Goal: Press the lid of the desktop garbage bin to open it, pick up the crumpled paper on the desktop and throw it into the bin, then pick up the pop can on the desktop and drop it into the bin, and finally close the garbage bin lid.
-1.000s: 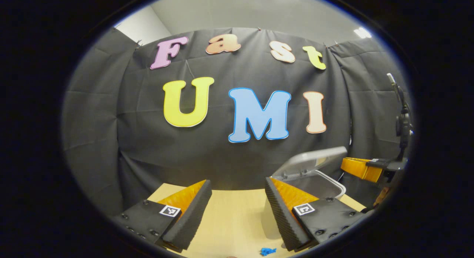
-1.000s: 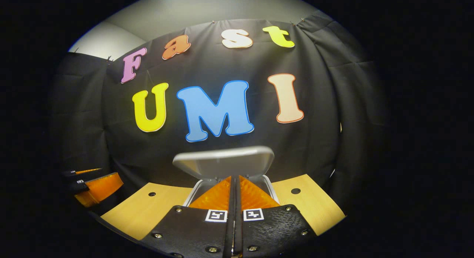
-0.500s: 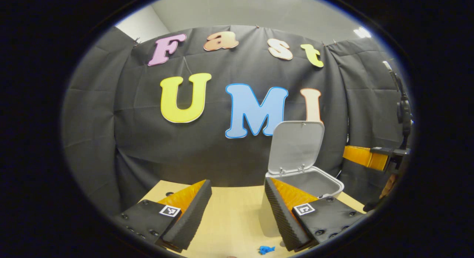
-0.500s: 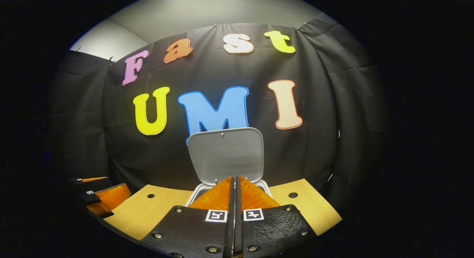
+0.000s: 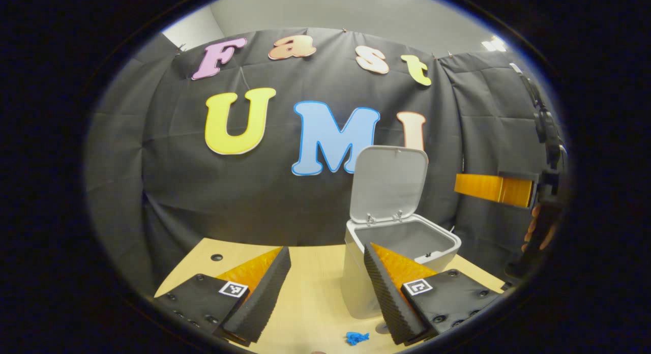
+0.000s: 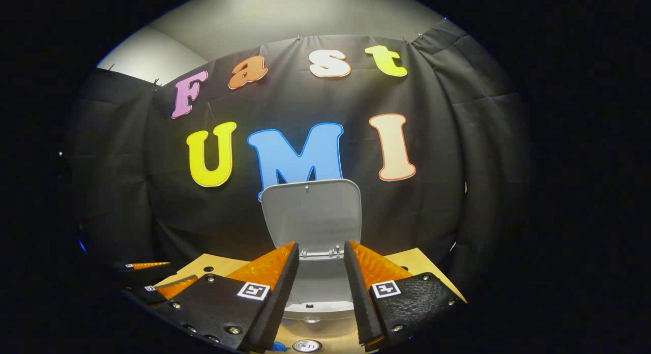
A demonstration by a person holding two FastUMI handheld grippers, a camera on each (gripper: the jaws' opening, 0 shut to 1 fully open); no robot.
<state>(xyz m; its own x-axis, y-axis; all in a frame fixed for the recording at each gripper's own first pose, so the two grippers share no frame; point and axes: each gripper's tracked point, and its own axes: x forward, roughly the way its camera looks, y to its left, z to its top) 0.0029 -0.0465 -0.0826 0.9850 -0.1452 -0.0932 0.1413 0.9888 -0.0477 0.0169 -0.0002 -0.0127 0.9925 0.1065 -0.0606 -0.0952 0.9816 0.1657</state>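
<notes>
While the lid (image 5: 389,183) stands upright over the bin (image 5: 396,247), left gripper (image 5: 325,288) hangs spread and empty; right gripper (image 6: 320,293) spread, empty, near the bin's front.

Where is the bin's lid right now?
The lid stands upright behind the open bin at the table's far edge, ahead of the right tongs.
</notes>
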